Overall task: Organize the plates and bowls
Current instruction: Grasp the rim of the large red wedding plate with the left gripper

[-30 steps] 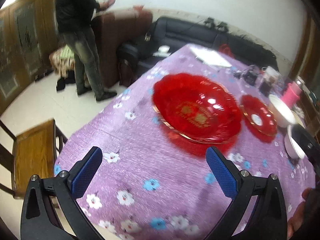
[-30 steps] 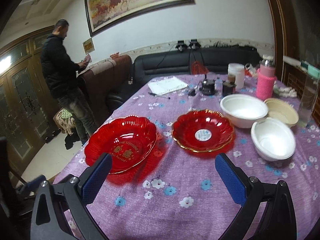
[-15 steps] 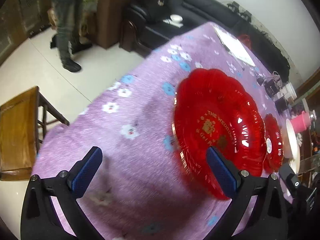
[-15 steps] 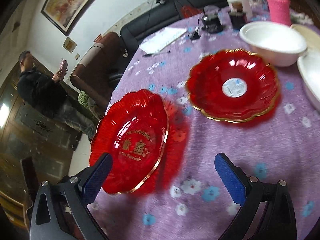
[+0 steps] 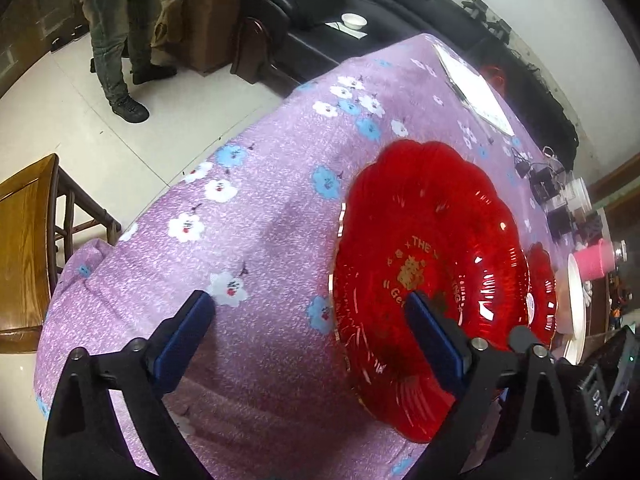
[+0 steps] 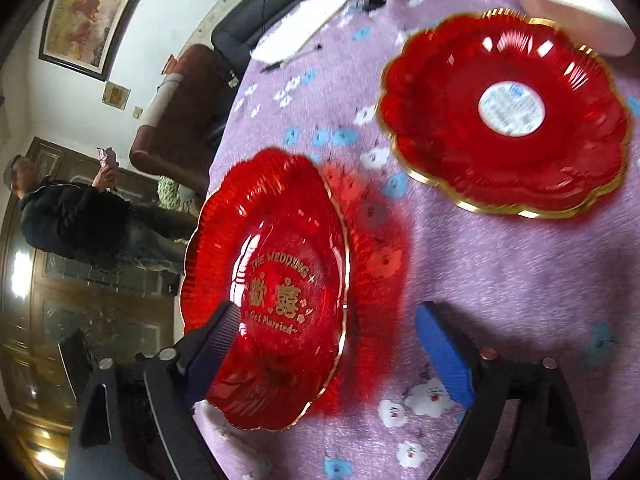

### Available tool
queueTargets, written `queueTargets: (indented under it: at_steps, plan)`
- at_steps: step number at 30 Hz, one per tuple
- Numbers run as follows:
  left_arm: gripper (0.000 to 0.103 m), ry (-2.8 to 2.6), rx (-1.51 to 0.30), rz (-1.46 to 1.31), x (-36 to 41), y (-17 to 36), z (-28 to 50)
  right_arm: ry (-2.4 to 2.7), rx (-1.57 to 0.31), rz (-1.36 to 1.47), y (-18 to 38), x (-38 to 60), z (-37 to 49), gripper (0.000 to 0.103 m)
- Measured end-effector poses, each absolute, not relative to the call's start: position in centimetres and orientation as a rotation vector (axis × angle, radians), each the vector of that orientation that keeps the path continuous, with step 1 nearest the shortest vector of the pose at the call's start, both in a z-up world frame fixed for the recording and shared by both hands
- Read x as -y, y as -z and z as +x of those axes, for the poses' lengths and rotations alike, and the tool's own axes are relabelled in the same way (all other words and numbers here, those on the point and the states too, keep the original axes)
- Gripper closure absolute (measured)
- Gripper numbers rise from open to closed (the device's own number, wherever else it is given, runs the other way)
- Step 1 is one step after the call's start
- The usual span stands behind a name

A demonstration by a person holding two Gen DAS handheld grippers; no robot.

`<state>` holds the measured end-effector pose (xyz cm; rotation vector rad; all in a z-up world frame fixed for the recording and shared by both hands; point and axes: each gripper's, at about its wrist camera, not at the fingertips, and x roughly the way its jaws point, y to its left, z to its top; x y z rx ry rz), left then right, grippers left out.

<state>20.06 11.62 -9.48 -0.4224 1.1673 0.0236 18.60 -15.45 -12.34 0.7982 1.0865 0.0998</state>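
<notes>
A large red plate with gold lettering [image 5: 432,272] [image 6: 272,280] lies on the purple flowered tablecloth [image 5: 260,240]. My left gripper [image 5: 310,336] straddles the plate's left rim, one blue pad over the cloth and the other over the plate's inside. Its jaws are closing and no pad presses on the plate. My right gripper [image 6: 330,346] straddles the opposite rim in the same way, jaws also closing, pads clear of it. A second red plate with a white sticker [image 6: 508,120] [image 5: 540,292] lies beyond, next to a white bowl [image 6: 560,0].
A wooden chair [image 5: 24,248] stands off the table's corner. A person [image 6: 72,220] stands on the floor by a brown armchair [image 6: 176,120]. Paper and a pen [image 6: 300,44], a pink cup [image 5: 596,260] and small dark items sit at the far end.
Both grippers have dropped and tilted down toward the lettered plate, which now looms large between their fingers. Each pair of jaws has narrowed a little.
</notes>
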Motion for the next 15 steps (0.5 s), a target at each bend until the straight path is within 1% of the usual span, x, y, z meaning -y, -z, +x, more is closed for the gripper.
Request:
queueTargets:
  at_steps: [1, 2, 3, 4, 6, 7, 8, 9, 11, 12, 13, 14, 15]
  plan:
    - [0.018, -0.017, -1.172, -0.424, -11.5, 9.6, 20.2, -0.104, -1.096, 0.804, 12.6, 15.4, 18.9, 0.017]
    - [0.031, -0.002, -1.177, -0.431, -11.4, 9.7, 20.3, -0.106, -1.100, 0.808, 12.7, 15.3, 19.1, 0.020]
    - [0.038, 0.021, -1.183, -0.442, -11.1, 9.8, 20.4, -0.104, -1.098, 0.808, 12.8, 15.3, 19.3, 0.021]
    - [0.051, 0.039, -1.191, -0.446, -10.9, 9.9, 20.5, -0.105, -1.096, 0.808, 12.7, 15.3, 19.3, 0.023]
    - [0.058, 0.055, -1.191, -0.427, -10.5, 10.0, 20.6, -0.108, -1.100, 0.809, 12.8, 15.3, 19.7, 0.031]
    - [0.073, 0.063, -1.189, -0.424, -10.3, 10.0, 20.7, -0.108, -1.105, 0.816, 12.9, 15.3, 19.9, 0.037]
    - [0.082, 0.084, -1.201, -0.435, -10.2, 10.1, 20.8, -0.106, -1.111, 0.828, 13.1, 15.4, 20.0, 0.043]
    - [0.084, 0.084, -1.205, -0.438, -10.2, 10.2, 20.8, -0.106, -1.110, 0.835, 13.3, 15.4, 20.1, 0.047]
    - [0.090, 0.078, -1.190, -0.433, -10.3, 10.2, 20.7, -0.115, -1.116, 0.840, 13.6, 15.5, 20.5, 0.070]
    - [0.092, 0.072, -1.189, -0.426, -10.3, 10.2, 20.6, -0.119, -1.125, 0.838, 13.8, 15.5, 20.7, 0.075]
    - [0.094, 0.067, -1.187, -0.423, -10.4, 10.3, 20.6, -0.122, -1.134, 0.831, 14.0, 15.3, 20.9, 0.083]
    - [0.094, 0.069, -1.181, -0.427, -10.6, 10.3, 20.5, -0.110, -1.139, 0.804, 14.2, 15.1, 21.0, 0.090]
    - [0.094, 0.073, -1.181, -0.425, -10.6, 10.3, 20.4, -0.102, -1.135, 0.791, 14.2, 15.1, 21.1, 0.093]
